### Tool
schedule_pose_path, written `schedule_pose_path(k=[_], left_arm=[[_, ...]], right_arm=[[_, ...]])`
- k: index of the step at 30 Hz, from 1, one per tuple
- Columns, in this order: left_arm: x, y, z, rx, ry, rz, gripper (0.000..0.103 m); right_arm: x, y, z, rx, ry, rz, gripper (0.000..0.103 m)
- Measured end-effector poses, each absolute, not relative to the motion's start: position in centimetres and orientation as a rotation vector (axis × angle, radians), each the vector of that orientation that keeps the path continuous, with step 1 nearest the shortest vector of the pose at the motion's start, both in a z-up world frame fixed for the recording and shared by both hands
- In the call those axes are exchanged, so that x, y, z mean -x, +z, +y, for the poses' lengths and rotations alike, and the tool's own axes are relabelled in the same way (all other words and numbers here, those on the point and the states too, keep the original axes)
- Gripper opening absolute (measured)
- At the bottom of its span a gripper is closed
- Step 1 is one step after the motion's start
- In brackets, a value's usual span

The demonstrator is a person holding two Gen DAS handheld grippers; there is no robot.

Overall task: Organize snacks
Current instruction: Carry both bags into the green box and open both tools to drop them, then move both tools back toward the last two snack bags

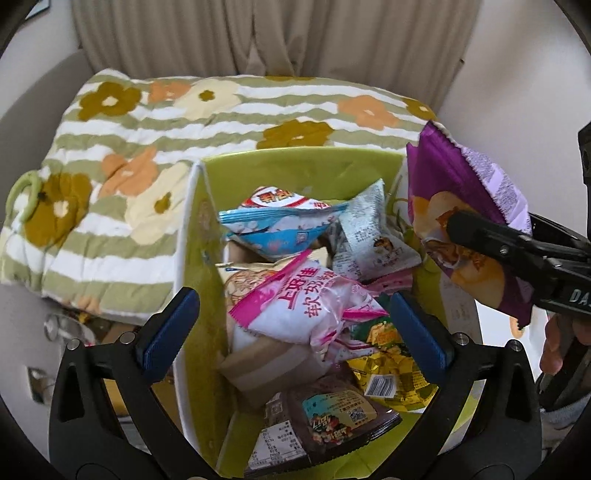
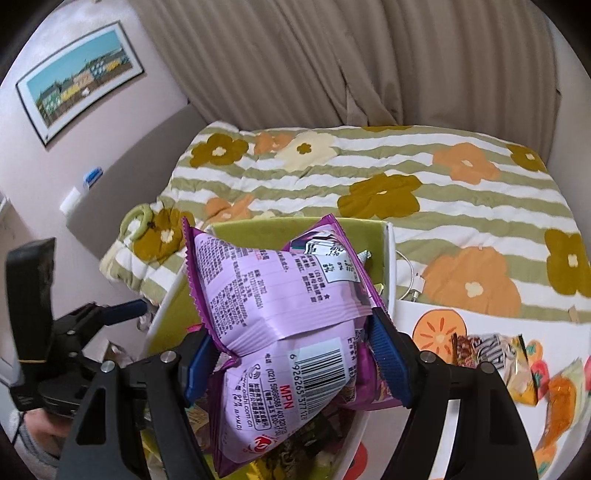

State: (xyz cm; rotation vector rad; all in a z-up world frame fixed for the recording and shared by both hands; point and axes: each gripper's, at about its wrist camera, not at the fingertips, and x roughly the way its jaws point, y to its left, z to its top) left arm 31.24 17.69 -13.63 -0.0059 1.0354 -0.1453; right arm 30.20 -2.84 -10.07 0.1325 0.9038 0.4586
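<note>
The left gripper (image 1: 291, 325) stands with its blue-padded jaws spread wide and nothing pressed between them, hanging over the open lime-green storage box with white outer walls (image 1: 295, 166). Directly beneath and between its fingers lies a pink-and-white crinkly snack bag with red lettering (image 1: 306, 299), resting on top of the heap. Nearer the camera, below the jaws, sit a dark brown packet with a colourful label (image 1: 332, 417) and a yellow-green foil packet with a barcode (image 1: 391, 365). Just beyond the pink bag are a light-blue and white snack pouch (image 1: 277, 225) and a silver-grey wrapper (image 1: 369, 236), both inside the box toward its far wall. To the right of the left gripper, the right gripper (image 2: 291, 354) is clamped on a puffy purple crisp bag with a pale lilac back panel and barcode (image 2: 280, 306), its blue pads pinching the bag at both sides and holding it above the box's right rim. Off to the right of that gripper, a few small loose snack packets (image 2: 495, 354) lie on a white surface printed with orange fruit (image 2: 439, 328). Beyond the box spreads a green-and-white striped quilt with orange, mustard and cream flowers (image 1: 221, 114), and behind it hangs a beige pleated curtain (image 1: 258, 33).
</note>
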Motion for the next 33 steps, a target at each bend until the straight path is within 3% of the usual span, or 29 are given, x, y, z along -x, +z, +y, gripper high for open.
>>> schedule_pose_path(k=[6, 8, 11, 33], left_arm=[[-31.4, -14.1, 17.9, 0.000, -0.101, 1.056, 0.102], [-31.1, -14.4, 18.1, 0.020, -0.095, 1.067, 0.102], [-30.4, -14.9, 18.2, 0.024, -0.075, 1.080, 0.102], [-24.7, -10.3, 19.7, 0.022, -0.030, 0.960, 0.102]], right_arm=[[-31.3, -11.0, -1.7, -0.101, 0.483, 0.923, 0.077], [-31.7, -11.6, -1.4, -0.077, 0.473, 0.931, 0.091], [-31.4, -11.7, -1.3, -0.062, 0.489, 0.911, 0.102], [-25.9, -7.4, -1.7, -0.067, 0.461, 0.798, 0.102]])
